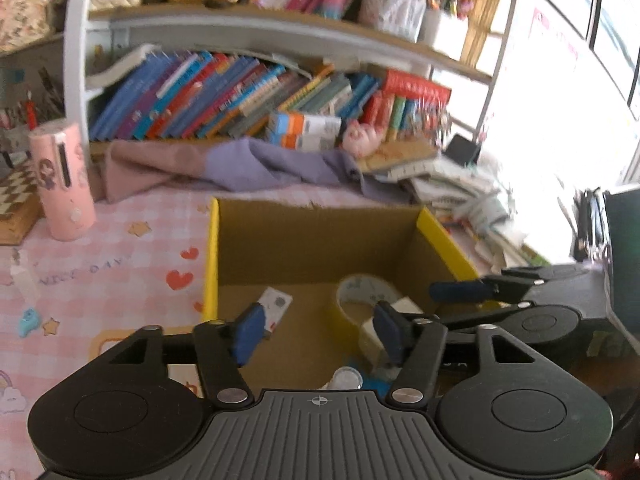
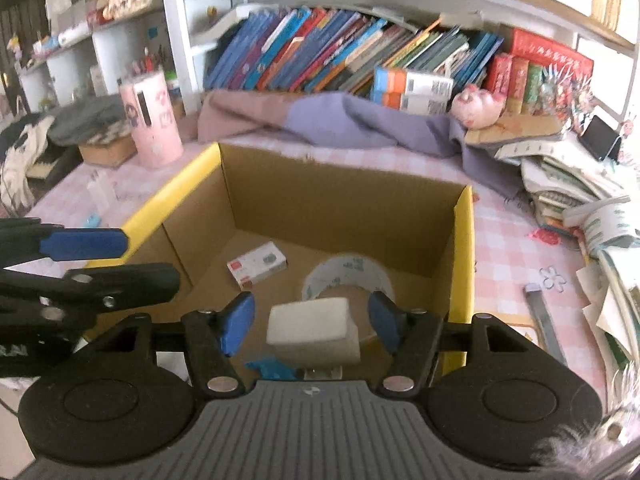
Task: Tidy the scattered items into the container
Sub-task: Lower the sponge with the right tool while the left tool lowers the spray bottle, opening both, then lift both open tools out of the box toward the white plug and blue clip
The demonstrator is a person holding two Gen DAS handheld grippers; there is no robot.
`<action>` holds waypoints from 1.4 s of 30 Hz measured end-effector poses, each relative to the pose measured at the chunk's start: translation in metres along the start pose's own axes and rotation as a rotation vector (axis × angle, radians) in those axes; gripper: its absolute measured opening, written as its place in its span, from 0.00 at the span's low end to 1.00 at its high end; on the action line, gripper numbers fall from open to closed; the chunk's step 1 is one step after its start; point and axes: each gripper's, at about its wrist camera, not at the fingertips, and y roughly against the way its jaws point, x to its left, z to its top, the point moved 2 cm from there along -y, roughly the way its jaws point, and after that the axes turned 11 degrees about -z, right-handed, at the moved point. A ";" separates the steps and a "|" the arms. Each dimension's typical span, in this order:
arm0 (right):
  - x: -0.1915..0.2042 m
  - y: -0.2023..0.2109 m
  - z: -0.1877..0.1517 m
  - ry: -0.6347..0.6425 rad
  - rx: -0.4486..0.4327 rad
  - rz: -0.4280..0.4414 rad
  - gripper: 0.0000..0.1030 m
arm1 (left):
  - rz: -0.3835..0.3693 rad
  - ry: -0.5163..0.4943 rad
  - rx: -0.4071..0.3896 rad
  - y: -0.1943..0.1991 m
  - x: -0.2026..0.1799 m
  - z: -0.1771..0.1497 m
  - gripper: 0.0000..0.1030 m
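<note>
Both grippers released over the yellow-edged cardboard box point(image 2: 460, 240): left gripper point(image 1: 316, 334) and right gripper point(image 2: 312, 324) empty. White foam block point(image 2: 312, 330) lies inside by the tape roll point(image 2: 348, 276). Lift straight up, clear of the walls.

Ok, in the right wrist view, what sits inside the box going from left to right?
Small red-and-white carton → white block → tape roll, partly behind the block, against the box's yellow right wall.

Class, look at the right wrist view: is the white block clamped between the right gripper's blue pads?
No. The white block lies in the cardboard box, with clear gaps to both pads of the right gripper.
</note>
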 end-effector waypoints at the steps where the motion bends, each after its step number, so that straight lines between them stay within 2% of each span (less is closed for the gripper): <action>1: 0.000 0.004 0.000 -0.008 -0.009 -0.004 0.60 | 0.005 -0.003 -0.012 0.005 -0.001 0.001 0.65; 3: 0.001 0.012 0.000 -0.025 -0.021 -0.010 0.61 | 0.013 -0.010 -0.031 0.013 -0.002 0.000 0.68; 8: 0.006 0.035 -0.004 -0.067 -0.073 -0.047 0.65 | 0.050 -0.046 -0.071 0.035 -0.006 -0.004 0.85; 13: 0.013 0.059 -0.012 -0.088 -0.138 -0.114 0.72 | 0.098 -0.038 -0.115 0.053 -0.002 -0.013 0.92; 18: 0.017 0.078 -0.024 -0.118 -0.174 -0.187 0.74 | 0.086 -0.063 -0.125 0.065 0.002 -0.017 0.92; 24: 0.027 0.091 -0.038 -0.154 -0.153 -0.244 0.75 | 0.050 -0.112 -0.119 0.079 0.003 -0.027 0.93; 31: 0.055 0.111 -0.053 -0.170 -0.155 -0.282 0.76 | 0.013 -0.137 -0.115 0.104 0.011 -0.042 0.93; 42: 0.109 0.147 -0.083 -0.186 -0.129 -0.314 0.76 | -0.001 -0.114 -0.102 0.156 0.035 -0.070 0.93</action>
